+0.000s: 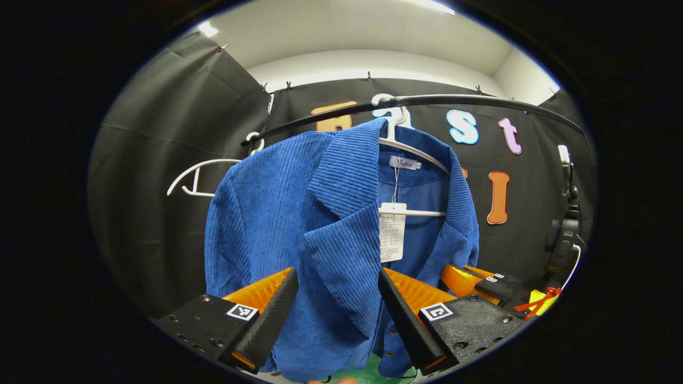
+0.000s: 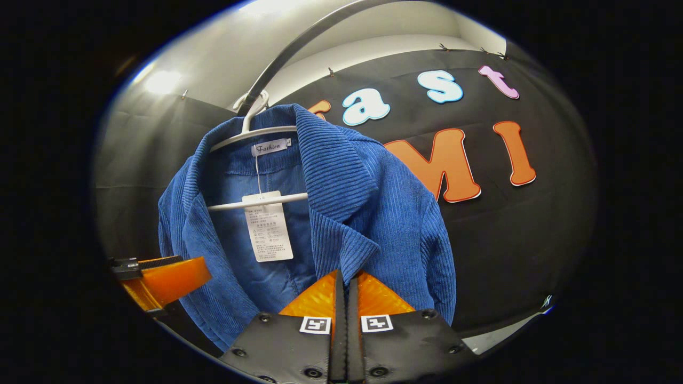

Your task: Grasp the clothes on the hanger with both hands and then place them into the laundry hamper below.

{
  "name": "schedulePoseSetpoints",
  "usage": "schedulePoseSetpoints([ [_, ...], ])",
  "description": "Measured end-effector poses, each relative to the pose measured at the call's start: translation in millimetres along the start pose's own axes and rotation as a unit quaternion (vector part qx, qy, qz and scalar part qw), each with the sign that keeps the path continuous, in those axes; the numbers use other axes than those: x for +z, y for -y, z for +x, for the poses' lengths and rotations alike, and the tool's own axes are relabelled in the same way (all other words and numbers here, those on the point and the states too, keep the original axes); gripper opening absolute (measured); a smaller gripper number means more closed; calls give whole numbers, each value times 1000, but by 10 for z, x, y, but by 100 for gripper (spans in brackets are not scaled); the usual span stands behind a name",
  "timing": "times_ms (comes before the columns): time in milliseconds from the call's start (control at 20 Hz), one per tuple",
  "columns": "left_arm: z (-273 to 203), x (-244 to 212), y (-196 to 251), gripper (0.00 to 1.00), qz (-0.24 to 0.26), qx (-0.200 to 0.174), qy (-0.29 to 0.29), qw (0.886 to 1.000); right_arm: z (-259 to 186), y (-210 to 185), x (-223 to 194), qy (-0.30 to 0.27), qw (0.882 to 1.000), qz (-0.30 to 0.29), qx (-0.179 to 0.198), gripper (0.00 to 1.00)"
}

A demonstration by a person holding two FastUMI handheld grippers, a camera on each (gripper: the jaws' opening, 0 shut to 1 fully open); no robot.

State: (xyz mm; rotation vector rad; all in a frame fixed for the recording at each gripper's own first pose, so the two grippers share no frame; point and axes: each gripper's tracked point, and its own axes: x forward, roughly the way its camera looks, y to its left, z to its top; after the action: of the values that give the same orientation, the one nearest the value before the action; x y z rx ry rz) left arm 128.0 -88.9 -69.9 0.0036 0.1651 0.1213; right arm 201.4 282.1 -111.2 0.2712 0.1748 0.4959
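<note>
A blue corduroy jacket [image 1: 267, 213] hangs on a white hanger [image 1: 411, 152] from a black rail [image 1: 480, 100]. A paper tag [image 1: 392, 232] dangles inside the open front. My left gripper [image 1: 336, 277] is open, one finger on each side of the jacket's front lapel, not pressing it. In the right gripper view, the jacket [image 2: 373, 202] hangs from its hanger [image 2: 256, 133], and my right gripper [image 2: 348, 274] is shut with the lapel's lower edge pinched between its fingertips. The right gripper [image 1: 480, 282] is also in the left gripper view, at the jacket's far edge. The left gripper [image 2: 160, 282] appears at the left of the right gripper view.
An empty white hanger [image 1: 197, 176] hangs on the rail to the left of the jacket. A dark device on a stand [image 1: 565, 234] is at the far right, a yellow object with a red ribbon [image 1: 541, 301] below it. Something green [image 1: 373, 373] lies under the jacket's hem.
</note>
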Motion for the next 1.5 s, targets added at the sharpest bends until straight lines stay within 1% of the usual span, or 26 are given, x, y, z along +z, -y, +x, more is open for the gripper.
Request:
schedulePoseSetpoints([
  [50, 47, -33, 14, 96, 0, 3, -5, 1000, -11, 4, 10, 1, 1000, -1, 1, 7],
  [100, 119, -64, 23, 93, -1, 3, -10, 1000, -27, 10, 17, 2, 1000, 1, 4, 7],
  [250, 299, -131, 42, 79, -10, -4, -14, 1000, -71, 5, 55, 2, 1000, 18, 21, 7],
  [300, 339, -152, 38, 61, -13, -6, -14, 1000, -88, 4, 60, -1, 999, 25, 29, 7],
  [400, 376, -199, -42, 34, -25, 1, -21, 999, -124, 39, 105, -1, 999, 35, 42, 7],
  [450, 388, -200, -62, 20, -36, -3, -25, 999, -163, 61, 150, 4, 998, 36, 45, 7],
  [500, 382, -200, -18, 6, -46, -22, -29, 998, -192, 78, 194, 8, 998, 35, 50, 7],
  [550, 346, -189, 12, 4, -53, -39, -33, 997, -214, 64, 237, 10, 997, 39, 59, 7],
  [600, 314, -171, -53, 2, -52, -38, -37, 997, -226, 17, 271, 8, 996, 52, 72, 7],
  [700, 272, -117, -168, 1, -35, -34, -35, 998, -153, -22, 316, -4, 993, 81, 91, 8],
  [800, 164, -73, -229, 1, -11, -42, -38, 998, -105, 43, 427, -4, 990, 104, 94, 7],
  [900, 43, -4, -292, 1, -1, -51, -39, 998, -142, 106, 572, 4, 987, 128, 98, 7],
  [1050, -117, 203, -413, 1, 14, -68, -31, 997, -202, 86, 769, 11, 977, 177, 119, 7],
  [1150, -242, 373, -514, 1, 17, -74, -21, 997, -196, 128, 891, 14, 971, 204, 124, 7],
  [1250, -298, 530, -669, 1, 14, -71, -11, 997, -186, 174, 985, 14, 968, 219, 126, 7],
  [1350, -333, 658, -874, 1, 10, -57, 1, 998, -124, 237, 1051, 11, 966, 225, 126, 7],
  [1500, -364, 794, -1011, 1, -4, -54, 6, 999, -61, 380, 1166, 12, 961, 244, 128, 7],
])
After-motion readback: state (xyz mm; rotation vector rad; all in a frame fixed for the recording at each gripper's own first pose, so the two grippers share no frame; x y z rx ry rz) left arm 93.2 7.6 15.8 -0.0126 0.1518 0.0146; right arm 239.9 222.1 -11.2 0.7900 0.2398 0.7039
